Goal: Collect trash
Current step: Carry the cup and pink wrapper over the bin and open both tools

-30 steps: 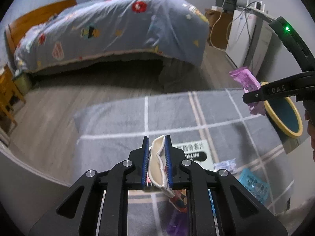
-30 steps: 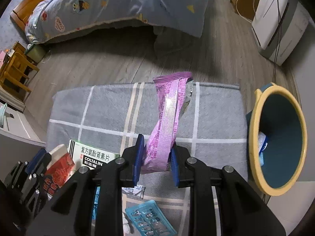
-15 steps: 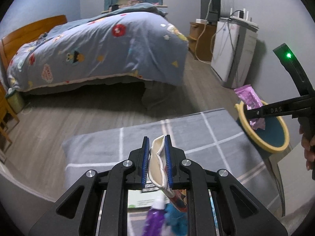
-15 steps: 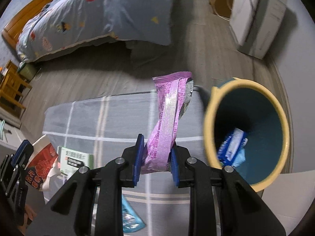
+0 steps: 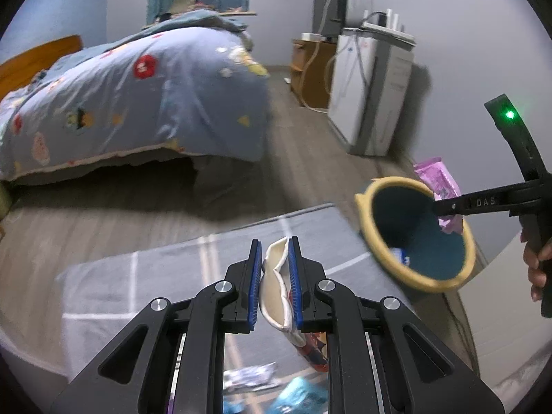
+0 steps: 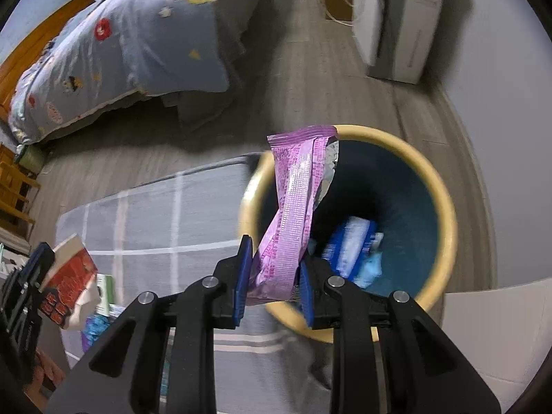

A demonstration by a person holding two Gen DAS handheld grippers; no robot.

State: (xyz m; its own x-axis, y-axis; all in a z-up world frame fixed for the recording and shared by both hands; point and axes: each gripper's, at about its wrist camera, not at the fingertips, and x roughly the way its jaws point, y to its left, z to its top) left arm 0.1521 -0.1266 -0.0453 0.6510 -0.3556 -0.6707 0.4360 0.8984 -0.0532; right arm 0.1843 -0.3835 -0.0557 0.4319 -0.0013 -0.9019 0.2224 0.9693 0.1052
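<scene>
My right gripper (image 6: 274, 274) is shut on a purple snack wrapper (image 6: 296, 207) and holds it over the near rim of the yellow-rimmed teal bin (image 6: 445, 207). Blue and white trash (image 6: 355, 248) lies in the bin. My left gripper (image 5: 274, 276) is shut on a crumpled white and red wrapper (image 5: 276, 289), above the grey checked rug (image 5: 155, 276), left of the bin (image 5: 379, 258). In the left wrist view the right gripper (image 5: 445, 205) and purple wrapper (image 5: 438, 176) hang over the bin. The left gripper's wrapper shows at the left of the right wrist view (image 6: 69, 276).
More litter (image 5: 296, 396) lies on the rug below my left gripper. A bed (image 5: 131, 96) with a blue quilt stands beyond the rug. A white appliance (image 5: 372, 86) and a wooden cabinet (image 5: 310, 69) stand by the right wall behind the bin.
Both grippers have swung right toward the bin. The purple wrapper has moved from above the rug to above the bin's opening. Both grips are unchanged.
</scene>
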